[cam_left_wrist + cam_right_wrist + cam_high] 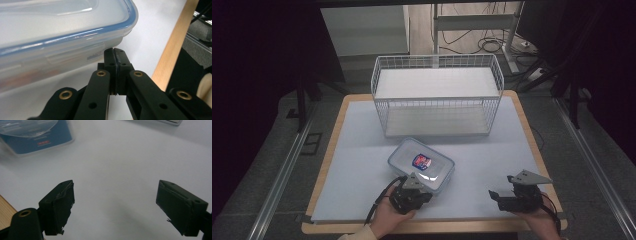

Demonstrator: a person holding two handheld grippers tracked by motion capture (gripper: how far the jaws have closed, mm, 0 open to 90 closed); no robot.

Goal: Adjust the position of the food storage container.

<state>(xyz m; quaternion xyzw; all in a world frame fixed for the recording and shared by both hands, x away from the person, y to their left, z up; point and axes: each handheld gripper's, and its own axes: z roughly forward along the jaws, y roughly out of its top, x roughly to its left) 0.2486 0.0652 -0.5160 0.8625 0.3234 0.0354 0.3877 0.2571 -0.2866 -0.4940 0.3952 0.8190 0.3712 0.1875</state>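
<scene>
High view: lidded plastic container (421, 165) on tabletop (492, 160) before wire basket (437, 95); left claw (424, 196) closed, empty, touching its corner; right claw (495, 196) wide open, empty; push risks skidding the container.

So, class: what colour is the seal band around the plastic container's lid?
Blue, clearest in the left gripper view, running round the lid edge.

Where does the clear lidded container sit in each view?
High view: container at table centre, just ahead of the left gripper.
Left gripper view: container at upper left, beside the closed jaws.
Right gripper view: container at top left.
Shared landmark: its blue-rimmed lid.
</scene>
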